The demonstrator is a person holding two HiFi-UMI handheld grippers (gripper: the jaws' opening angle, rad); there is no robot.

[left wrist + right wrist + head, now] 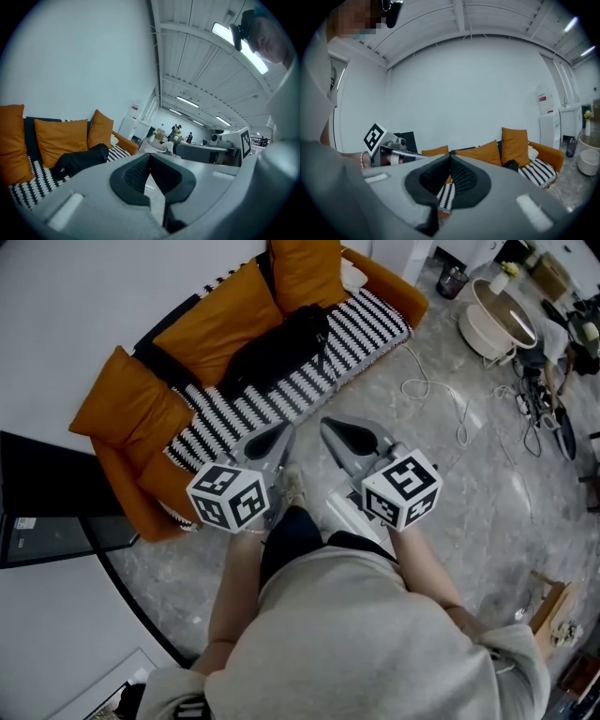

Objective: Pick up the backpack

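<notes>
Backpack [277,351] is not yet held. Near the person, the left gripper [287,432] and right gripper [327,426] are side by side, both clenched on nothing. Farther, at 11 o'clock from them, it lies on the striped sofa [375,320], before orange cushions [220,320].

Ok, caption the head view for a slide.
Left gripper and right gripper, both shut, point toward the black backpack on the orange sofa.

left gripper [287,432]: fingers together, empty | right gripper [327,425]: fingers together, empty
</notes>
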